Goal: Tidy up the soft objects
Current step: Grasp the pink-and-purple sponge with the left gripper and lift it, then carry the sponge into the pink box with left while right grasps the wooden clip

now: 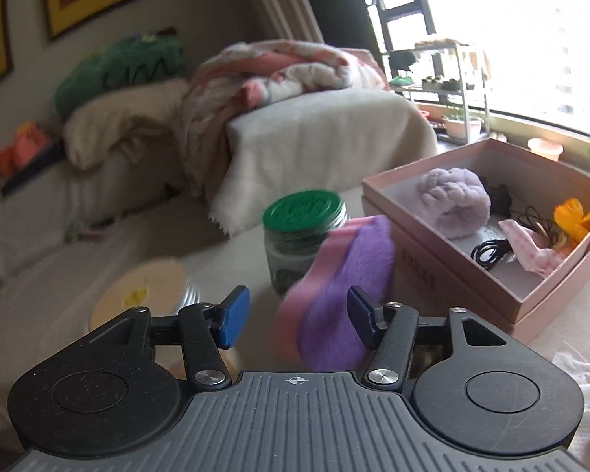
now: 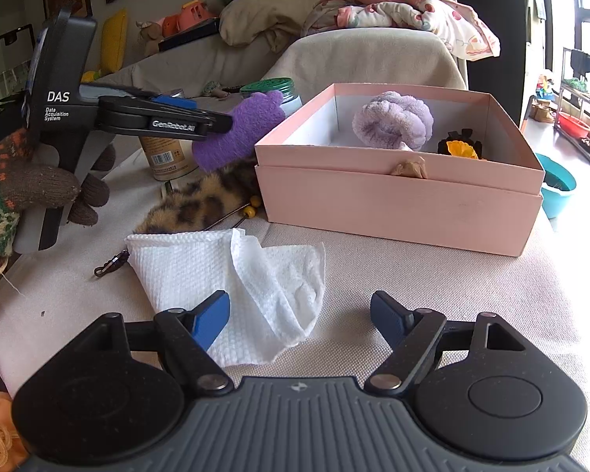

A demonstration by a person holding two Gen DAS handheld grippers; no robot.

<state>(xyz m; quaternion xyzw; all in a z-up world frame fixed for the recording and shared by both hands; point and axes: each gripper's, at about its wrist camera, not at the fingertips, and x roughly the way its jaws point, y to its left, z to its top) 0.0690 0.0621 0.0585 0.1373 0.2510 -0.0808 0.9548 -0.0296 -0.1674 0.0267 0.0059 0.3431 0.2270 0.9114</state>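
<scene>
- The step in hand looks like carrying a soft piece to the box: the left tongs (image 1: 298, 316) are lifted off the table with a purple-and-pink plush pad (image 1: 342, 295) between their blue pads.
- In the left wrist view the gap looks wide, and the plush touches only the right-hand pad, so I cannot tell whether it is truly pinched or just released; from the right wrist view it sits at the tip of the left tongs (image 2: 220, 124), in the air.
- The pink box (image 1: 487, 299) lies ahead and to the right of the left tongs. It already holds a lilac fluffy knot (image 1: 454, 196), an orange fabric flower (image 1: 574, 216), a pink checked cloth scrap (image 1: 531, 247) and black cords (image 1: 489, 251).
- The next move, I judge, calls for swinging the plush right over the near wall of the box and letting go above the bare floor of it.
- The right tongs (image 2: 299, 320) are wide open and hold nothing, low over a white paper towel (image 2: 232, 287) lying just ahead and left of them.
- Beyond the towel lies a leopard-print fur piece (image 2: 200, 200), touching the box.
- A green-lidded glass jar (image 1: 303, 232) stands just past the left tongs.
- The table wears a beige woven cloth (image 2: 413, 287); behind it a sofa carries blankets and a green cushion, with bright windows to the right.
</scene>
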